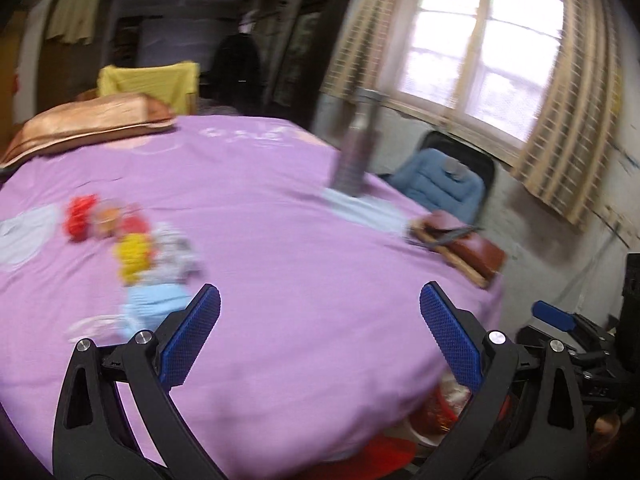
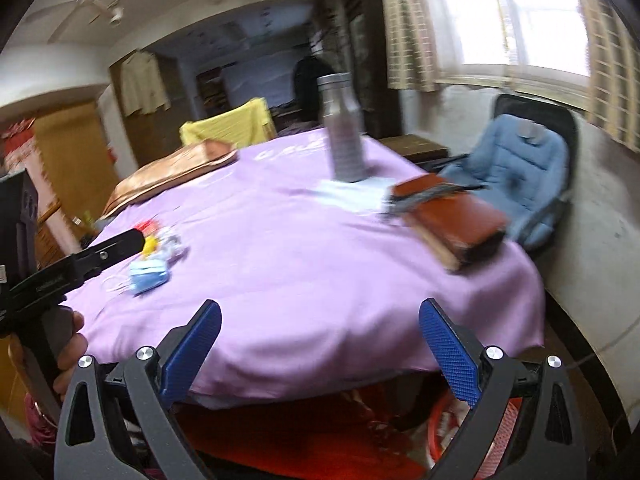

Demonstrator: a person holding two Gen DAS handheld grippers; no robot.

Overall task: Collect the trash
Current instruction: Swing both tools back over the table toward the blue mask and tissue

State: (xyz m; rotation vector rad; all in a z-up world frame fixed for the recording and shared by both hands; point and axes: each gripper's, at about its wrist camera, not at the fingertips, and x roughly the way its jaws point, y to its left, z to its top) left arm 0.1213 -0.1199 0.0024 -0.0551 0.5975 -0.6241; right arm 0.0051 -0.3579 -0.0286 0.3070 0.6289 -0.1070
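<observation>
On the left part of the purple-covered worktop [image 1: 280, 240] lay the trash: a loose cluster of crumpled wrappers [image 1: 120, 236] in red, yellow and silver, with a blue face mask [image 1: 156, 304] at its near end, all blurred by motion. Just beside the mask hung the left gripper [image 1: 320, 332], its blue-padded fingers spread wide and clasping nothing. Further right, the right gripper [image 2: 320, 344] hovered at the near edge of the worktop, likewise splayed and empty, well apart from the trash. Near the middle of the cloth stood an upright steel bottle [image 2: 344, 132] on a pale patch, and beside it, toward the right edge, rested a brown book [image 2: 452, 216] with a dark object on top. Behind them were a folded brown cushion [image 1: 92, 124], a blue padded chair [image 2: 516, 176] and a curtained window [image 1: 472, 48]. Below the worktop's front edge showed a red basket [image 2: 504, 432].
</observation>
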